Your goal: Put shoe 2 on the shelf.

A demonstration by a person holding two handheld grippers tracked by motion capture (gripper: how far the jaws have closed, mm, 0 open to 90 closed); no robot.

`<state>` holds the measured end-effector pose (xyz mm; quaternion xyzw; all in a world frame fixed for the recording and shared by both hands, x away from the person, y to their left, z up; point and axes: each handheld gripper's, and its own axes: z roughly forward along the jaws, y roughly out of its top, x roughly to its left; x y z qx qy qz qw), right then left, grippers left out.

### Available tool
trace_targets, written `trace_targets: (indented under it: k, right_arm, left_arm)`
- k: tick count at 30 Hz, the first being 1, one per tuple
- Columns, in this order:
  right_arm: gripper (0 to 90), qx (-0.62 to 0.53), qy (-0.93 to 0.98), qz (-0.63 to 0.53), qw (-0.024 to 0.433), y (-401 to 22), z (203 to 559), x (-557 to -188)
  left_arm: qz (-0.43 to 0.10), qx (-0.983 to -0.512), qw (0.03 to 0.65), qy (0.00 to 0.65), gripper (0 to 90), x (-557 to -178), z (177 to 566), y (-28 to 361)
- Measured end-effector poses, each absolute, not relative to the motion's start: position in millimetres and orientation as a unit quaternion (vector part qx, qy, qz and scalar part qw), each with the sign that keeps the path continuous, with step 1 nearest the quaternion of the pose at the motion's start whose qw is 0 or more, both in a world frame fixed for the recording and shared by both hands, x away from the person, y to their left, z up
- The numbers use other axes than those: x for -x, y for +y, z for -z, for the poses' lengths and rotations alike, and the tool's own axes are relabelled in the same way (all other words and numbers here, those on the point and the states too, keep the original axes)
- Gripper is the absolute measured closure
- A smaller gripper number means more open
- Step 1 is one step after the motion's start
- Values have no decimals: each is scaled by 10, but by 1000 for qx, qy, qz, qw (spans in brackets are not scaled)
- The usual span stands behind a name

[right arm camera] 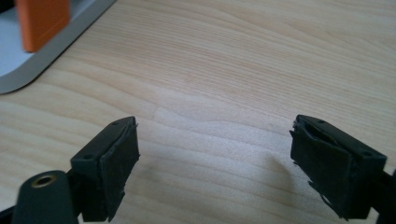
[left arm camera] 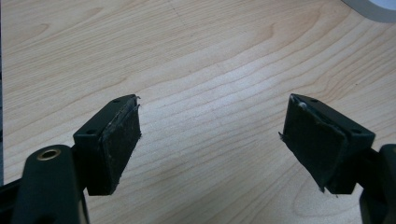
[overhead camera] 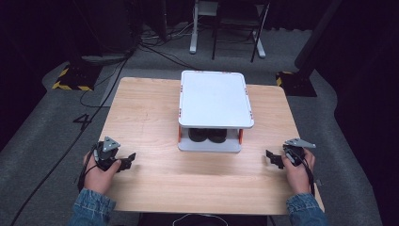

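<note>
both grippers rest low on the wooden table (overhead camera: 155, 183), flanking the white two-tier rack (overhead camera: 214, 101) at its centre, likely poised to reach in from either side. the left gripper (overhead camera: 126, 161) lies left of the rack, the right gripper (overhead camera: 273, 158) to its right; both are released, gaping over bare wood. the high view reveals two dark round objects (overhead camera: 207, 135) on the rack's lower shelf. the right gripper view catches an orange post (right arm camera: 43, 22) on the base.

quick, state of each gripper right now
left gripper: open, jaws wide apart, holding nothing, over the light wooden table
right gripper: open, holding nothing
</note>
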<state>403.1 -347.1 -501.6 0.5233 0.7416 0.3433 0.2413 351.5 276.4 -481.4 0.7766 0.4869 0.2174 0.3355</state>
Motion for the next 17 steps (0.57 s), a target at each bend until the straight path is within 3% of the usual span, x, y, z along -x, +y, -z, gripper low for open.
trace_targets:
  k: [17]
  right_arm:
    - [150, -527, 748, -326, 236, -3485, 5045, -4021]
  left_arm:
    - [-215, -779, 338, 483, 191, -3511, 4813, 2761]
